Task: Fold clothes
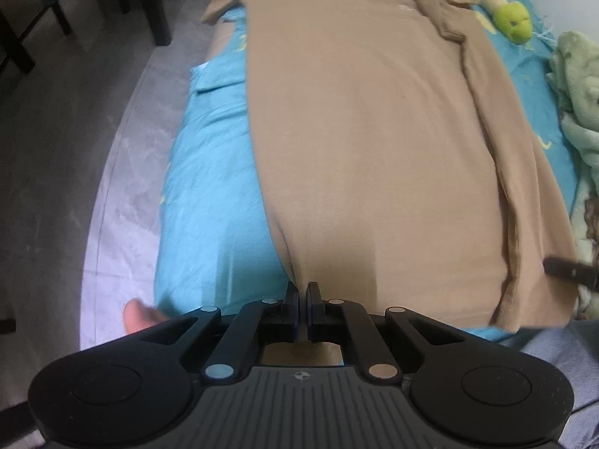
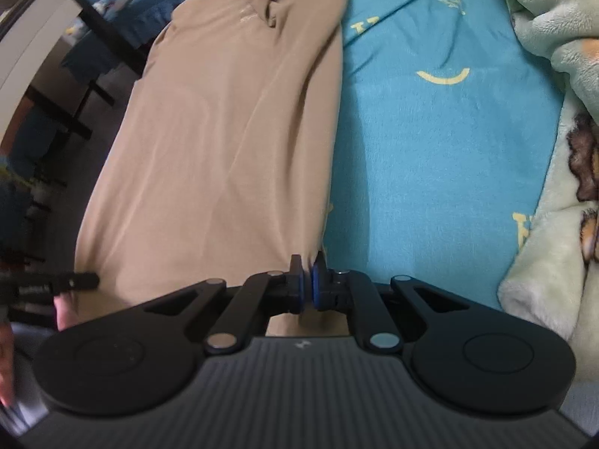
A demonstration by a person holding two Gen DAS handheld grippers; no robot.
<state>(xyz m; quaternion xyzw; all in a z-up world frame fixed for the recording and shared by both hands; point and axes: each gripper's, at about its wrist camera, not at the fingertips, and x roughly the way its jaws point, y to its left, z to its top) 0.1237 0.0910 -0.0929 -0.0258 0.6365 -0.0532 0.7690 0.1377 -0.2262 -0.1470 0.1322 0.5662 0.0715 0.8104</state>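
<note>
Under everything we see the bed with its turquoise fleece sheet printed with yellow smiles (image 2: 441, 142), and lying lengthwise on it the tan short-sleeved polo shirt of soft knit fabric (image 1: 367, 142), its right-hand side already doubled over onto the body. The shirt's long axis runs straight away from us, hem nearest, collar at the far end, so any fold we judge to come next would carry the hem forward along that axis toward the collar. Both tools sit at the near hem: the left hand-held gripper (image 1: 303, 292) has its jaws pinched tight on the hem near the shirt's left edge, and the right hand-held gripper (image 2: 307, 278) is clamped on the hem at the right-hand folded edge, so neither is nearer the collar. The left wrist view alone shows the spread left sleeve hanging over the bed's edge above the grey floor (image 1: 112, 149), a lime-green plush toy (image 1: 512, 20) beside the collar, and the black tip of the other tool. The right wrist view alone shows the pale green fleece blanket (image 2: 554, 149) heaped well apart from the shirt.
</note>
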